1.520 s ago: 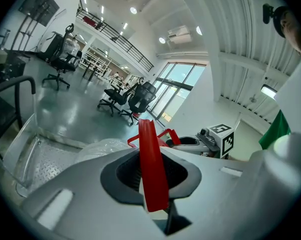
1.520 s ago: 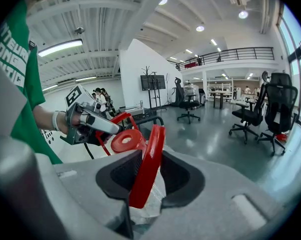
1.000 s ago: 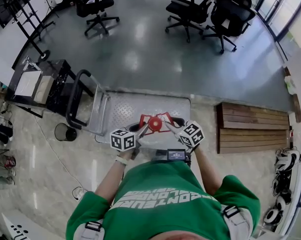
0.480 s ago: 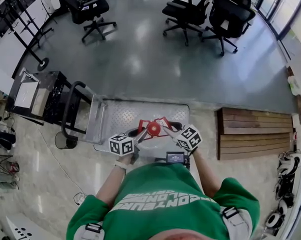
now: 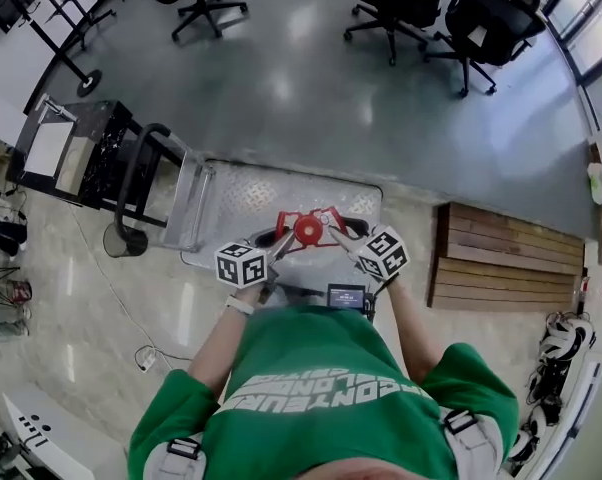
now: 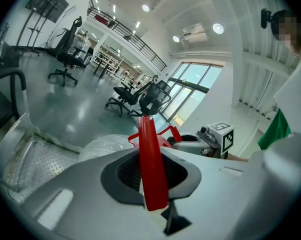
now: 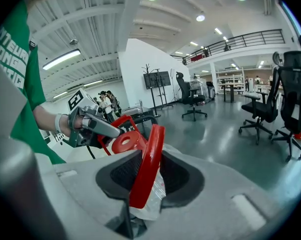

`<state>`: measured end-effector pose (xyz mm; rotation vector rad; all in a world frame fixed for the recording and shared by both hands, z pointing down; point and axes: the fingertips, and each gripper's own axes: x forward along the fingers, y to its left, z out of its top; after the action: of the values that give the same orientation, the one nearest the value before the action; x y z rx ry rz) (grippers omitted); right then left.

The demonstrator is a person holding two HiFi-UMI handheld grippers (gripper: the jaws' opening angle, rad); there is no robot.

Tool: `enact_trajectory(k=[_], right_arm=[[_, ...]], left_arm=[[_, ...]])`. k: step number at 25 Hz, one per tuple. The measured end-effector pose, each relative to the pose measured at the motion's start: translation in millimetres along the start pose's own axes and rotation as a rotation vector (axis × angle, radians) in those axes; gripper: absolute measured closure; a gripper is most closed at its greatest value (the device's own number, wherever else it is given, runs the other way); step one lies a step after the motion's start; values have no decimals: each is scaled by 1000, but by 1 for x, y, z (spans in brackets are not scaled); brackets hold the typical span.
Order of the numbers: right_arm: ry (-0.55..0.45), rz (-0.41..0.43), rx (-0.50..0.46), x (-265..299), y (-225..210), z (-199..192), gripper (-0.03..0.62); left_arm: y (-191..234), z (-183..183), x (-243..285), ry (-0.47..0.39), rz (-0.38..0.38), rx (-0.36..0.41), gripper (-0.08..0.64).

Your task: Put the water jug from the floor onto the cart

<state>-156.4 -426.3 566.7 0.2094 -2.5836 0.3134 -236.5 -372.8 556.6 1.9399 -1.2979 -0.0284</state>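
Note:
The water jug [image 5: 308,230], clear with a red cap and red handle loops, hangs between both grippers over the near edge of the cart's metal deck [image 5: 243,203]. My left gripper [image 5: 279,248] is shut on a red handle strip [image 6: 151,169], with the jug's plastic-wrapped body [image 6: 106,146] just beyond. My right gripper [image 5: 341,240] is shut on the opposite red handle loop [image 7: 146,164], with some clear plastic wrap caught between its jaws. The red cap [image 7: 125,142] shows past it. The jug's underside is hidden.
The cart's black push handle [image 5: 139,180] stands at the deck's left end, beside a black shelf unit [image 5: 76,158]. A wooden pallet [image 5: 506,258] lies to the right. Office chairs [image 5: 411,8] stand far off on the grey floor.
Both grippers have carried the jug a short way forward towards the cart and slightly down. Their grips on the red handles look unchanged.

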Motion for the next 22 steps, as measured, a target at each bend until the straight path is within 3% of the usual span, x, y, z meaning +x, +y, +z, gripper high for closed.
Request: enact_trajectory(k=[11,22], right_arm=[[73,16,13,38,-6,-9,490],[160,2,72,104,-19,-46,491]], left_arm=[[39,-5,3,18,3,-47,491],[113,-34,18,86,21,-119,495]])
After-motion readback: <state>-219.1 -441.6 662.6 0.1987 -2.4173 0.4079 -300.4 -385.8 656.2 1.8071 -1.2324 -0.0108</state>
